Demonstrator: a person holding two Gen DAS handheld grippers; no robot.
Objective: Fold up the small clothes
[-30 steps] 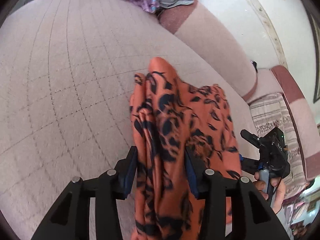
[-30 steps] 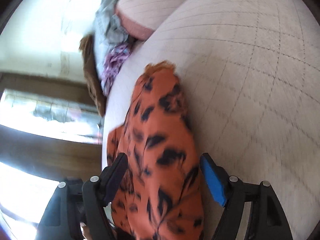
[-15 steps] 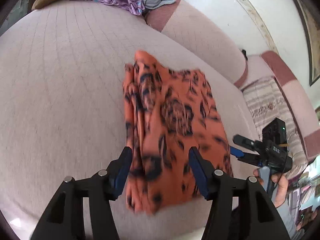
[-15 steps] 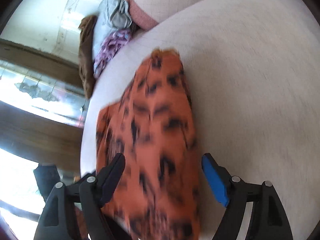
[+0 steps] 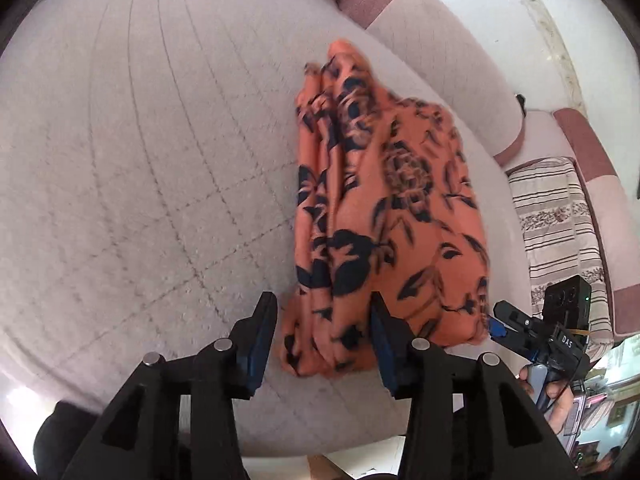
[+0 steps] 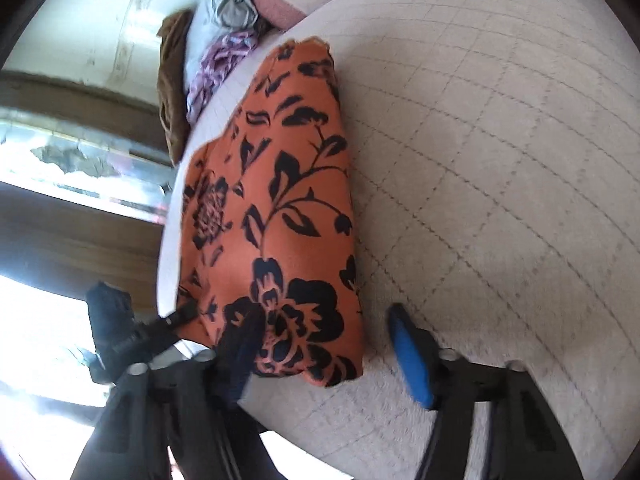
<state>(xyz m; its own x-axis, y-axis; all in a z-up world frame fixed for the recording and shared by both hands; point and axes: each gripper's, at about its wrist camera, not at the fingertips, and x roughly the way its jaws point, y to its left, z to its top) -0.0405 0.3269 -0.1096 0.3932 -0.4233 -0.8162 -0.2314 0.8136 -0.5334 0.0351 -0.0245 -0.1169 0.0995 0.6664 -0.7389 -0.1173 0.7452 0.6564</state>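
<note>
An orange garment with a dark floral print (image 5: 384, 200) (image 6: 280, 208) lies folded on the pale quilted sofa seat (image 5: 140, 160). My left gripper (image 5: 322, 300) stands over its near end. The stacked folds lie between the jaws, which are closing, and I see no pinch. Cloth also runs on under the right-hand finger. My right gripper (image 6: 322, 316) is at the garment's other near corner. Its dark finger (image 6: 244, 332) overlaps the cloth and its blue pad (image 6: 408, 352) is apart on bare cushion, the jaws closing. Each gripper shows in the other's view: right gripper (image 5: 500, 320), left gripper (image 6: 180, 316).
A heap of grey clothes (image 6: 228, 0), purple clothes (image 6: 224, 60) and brown clothes (image 6: 172, 80) sits at the far end of the seat. The back cushion (image 5: 440, 60) runs along the right, with a striped cover (image 5: 560, 220) beyond. The seat's front edge is just under my grippers.
A second ago the garment was bunched in my left jaws and draped between the right ones. Now it lies flat on the seat, let go, and both grippers have drawn back to its near end.
</note>
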